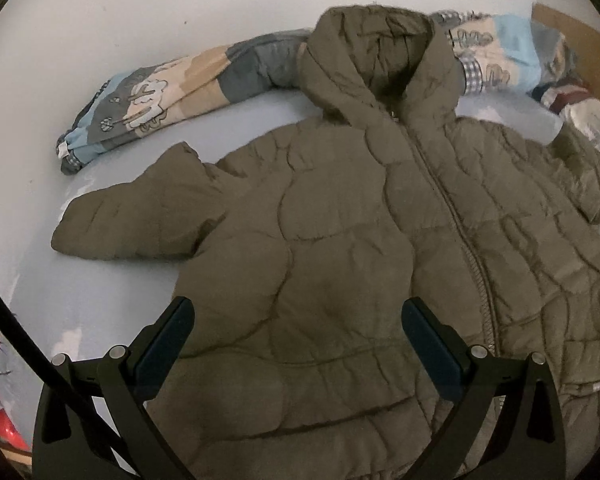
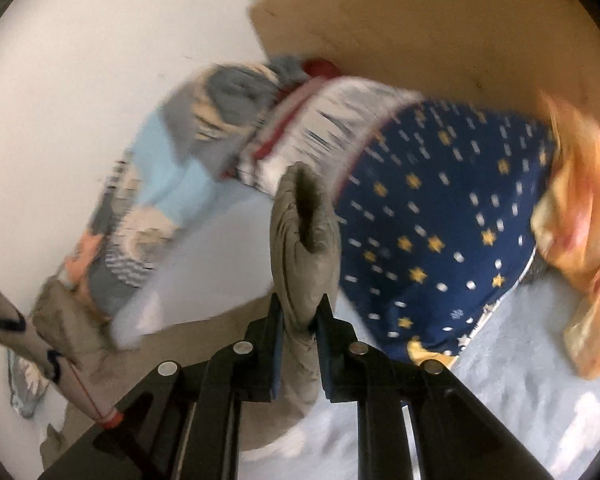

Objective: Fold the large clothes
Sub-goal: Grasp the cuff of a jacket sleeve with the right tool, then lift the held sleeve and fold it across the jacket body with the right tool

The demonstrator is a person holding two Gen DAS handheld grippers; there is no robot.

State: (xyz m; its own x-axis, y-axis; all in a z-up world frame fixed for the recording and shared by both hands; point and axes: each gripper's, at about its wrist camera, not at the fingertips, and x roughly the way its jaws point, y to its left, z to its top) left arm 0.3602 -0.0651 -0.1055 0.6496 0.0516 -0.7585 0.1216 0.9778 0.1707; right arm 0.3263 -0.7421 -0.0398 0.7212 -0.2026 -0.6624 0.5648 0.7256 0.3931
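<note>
White wall (image 1: 140,8) behind, pale blue surface (image 1: 112,280) below, brown cardboard panel (image 2: 440,20) at the far right side.

Olive quilted jacket (image 1: 340,260) lies spread flat on the surface, front up and zipped, hood (image 1: 376,52) at the far end, one sleeve (image 1: 136,216) sticking out to the left in the left wrist view.

Left gripper (image 1: 298,312) hangs over the lower front panel of the jacket, jaws wide, nothing between them, pads clear of the fabric.

Right gripper (image 2: 300,312): jaws narrow, clamped on the cuff end of the jacket's other sleeve (image 2: 304,236). Cuff stands up above the jaws, dark lining showing in its opening. Right wrist view is motion-blurred.

Patchwork garment (image 1: 160,96) in blue, grey and beige with cartoon prints lies bunched along the wall past the hood, reaching out to both sides of it. Navy garment with yellow stars (image 2: 452,240) is heaped beyond the held cuff, against the cardboard. White and red striped cloth (image 2: 320,120) sits between the navy one and the patchwork. Orange cloth (image 2: 576,220) is at the right edge, touching the navy heap.

Red object (image 1: 0,400) at the lower left edge of the left wrist view, too cropped to tell what it is.
</note>
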